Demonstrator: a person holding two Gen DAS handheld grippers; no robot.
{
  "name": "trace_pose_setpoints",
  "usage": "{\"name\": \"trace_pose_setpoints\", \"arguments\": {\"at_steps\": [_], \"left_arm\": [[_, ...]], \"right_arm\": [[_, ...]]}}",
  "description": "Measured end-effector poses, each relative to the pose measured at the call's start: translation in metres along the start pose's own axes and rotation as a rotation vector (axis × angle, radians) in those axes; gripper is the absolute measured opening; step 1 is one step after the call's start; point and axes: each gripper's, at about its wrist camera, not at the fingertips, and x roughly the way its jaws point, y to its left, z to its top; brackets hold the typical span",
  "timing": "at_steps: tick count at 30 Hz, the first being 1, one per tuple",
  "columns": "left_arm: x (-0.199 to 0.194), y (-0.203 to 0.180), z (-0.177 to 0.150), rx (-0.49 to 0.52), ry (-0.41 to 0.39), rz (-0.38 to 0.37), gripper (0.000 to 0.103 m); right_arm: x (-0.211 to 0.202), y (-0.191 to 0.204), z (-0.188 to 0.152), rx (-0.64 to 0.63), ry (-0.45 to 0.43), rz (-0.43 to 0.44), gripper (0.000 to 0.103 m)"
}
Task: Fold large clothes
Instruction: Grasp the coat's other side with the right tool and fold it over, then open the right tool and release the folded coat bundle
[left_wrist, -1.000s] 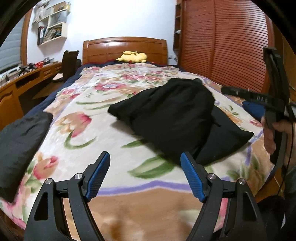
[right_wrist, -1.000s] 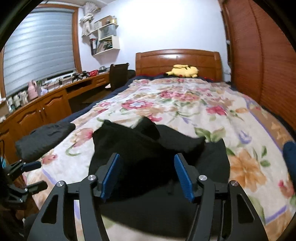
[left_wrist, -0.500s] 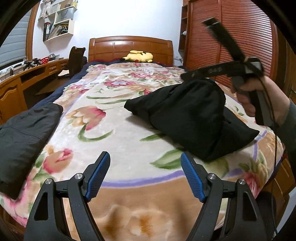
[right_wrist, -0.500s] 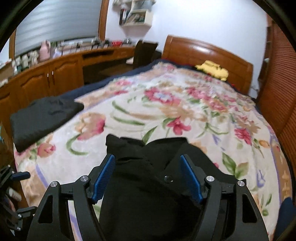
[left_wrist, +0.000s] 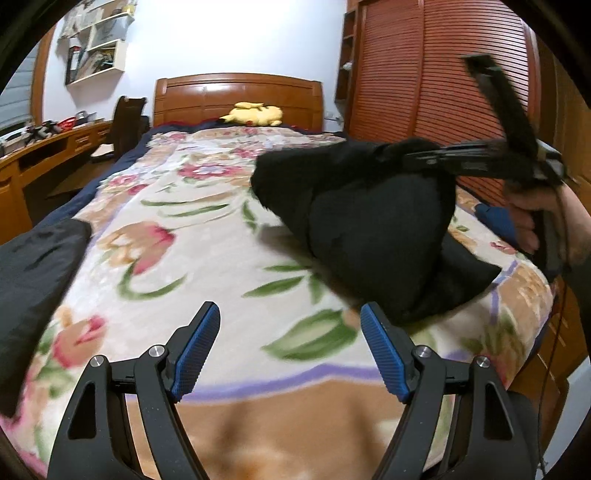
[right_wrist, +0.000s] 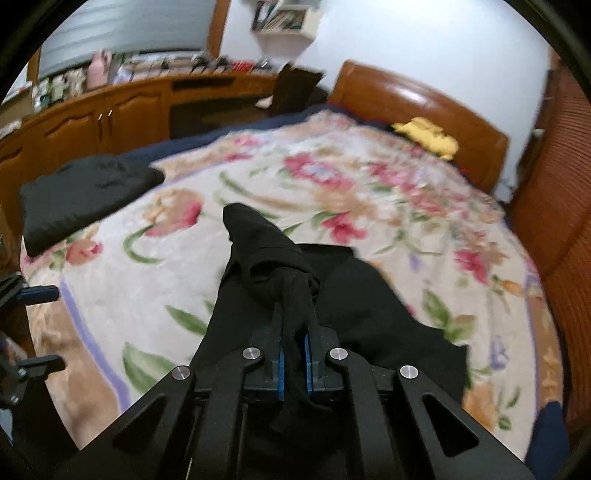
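Note:
A black garment (left_wrist: 373, 229) lies bunched at the right of the bed's floral blanket (left_wrist: 207, 251). My right gripper (right_wrist: 293, 354) is shut on a bunched fold of the garment (right_wrist: 280, 266) and lifts its top off the bed; it also shows in the left wrist view (left_wrist: 417, 157) at the garment's peak. My left gripper (left_wrist: 290, 350) is open and empty, low over the foot of the bed, to the left of the garment and apart from it.
A folded black garment (left_wrist: 29, 273) lies at the bed's left edge, also in the right wrist view (right_wrist: 85, 199). A yellow plush toy (left_wrist: 255, 113) sits by the wooden headboard (left_wrist: 236, 96). A wooden desk (right_wrist: 110, 110) runs along the left, a slatted wardrobe (left_wrist: 436, 70) along the right.
My right gripper has shut on the black garment's top and pulled it up off the bed. My left gripper has stayed open near the foot of the bed.

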Motion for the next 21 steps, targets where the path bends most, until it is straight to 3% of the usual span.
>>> {"name": "trace_pose_setpoints", "arguments": {"at_steps": [6,10,13,15,19,21], "left_arm": [[0.021,-0.031,0.019,0.036,-0.014,-0.079,0.079],[0.03,-0.05,0.022,0.068,-0.016,-0.116,0.079],[0.035,-0.058,0.018,0.099,-0.008,-0.12,0.079],[0.037,-0.06,0.017,0.102,-0.005,-0.119,0.079],[0.038,-0.058,0.017,0.08,-0.008,-0.133,0.079],[0.038,-0.058,0.018,0.075,-0.015,-0.132,0.079]], "right_arm": [[-0.045,-0.058,-0.065,0.122,-0.038,-0.159,0.006],[-0.036,-0.091,-0.118,0.212,0.059,-0.208,0.006],[-0.01,-0.097,-0.144,0.248,0.15,-0.189,0.006],[-0.003,-0.095,-0.151,0.261,0.148,-0.192,0.006],[-0.009,-0.083,-0.138,0.236,0.12,-0.278,0.026],[-0.017,-0.078,-0.129,0.23,0.077,-0.295,0.056]]}}
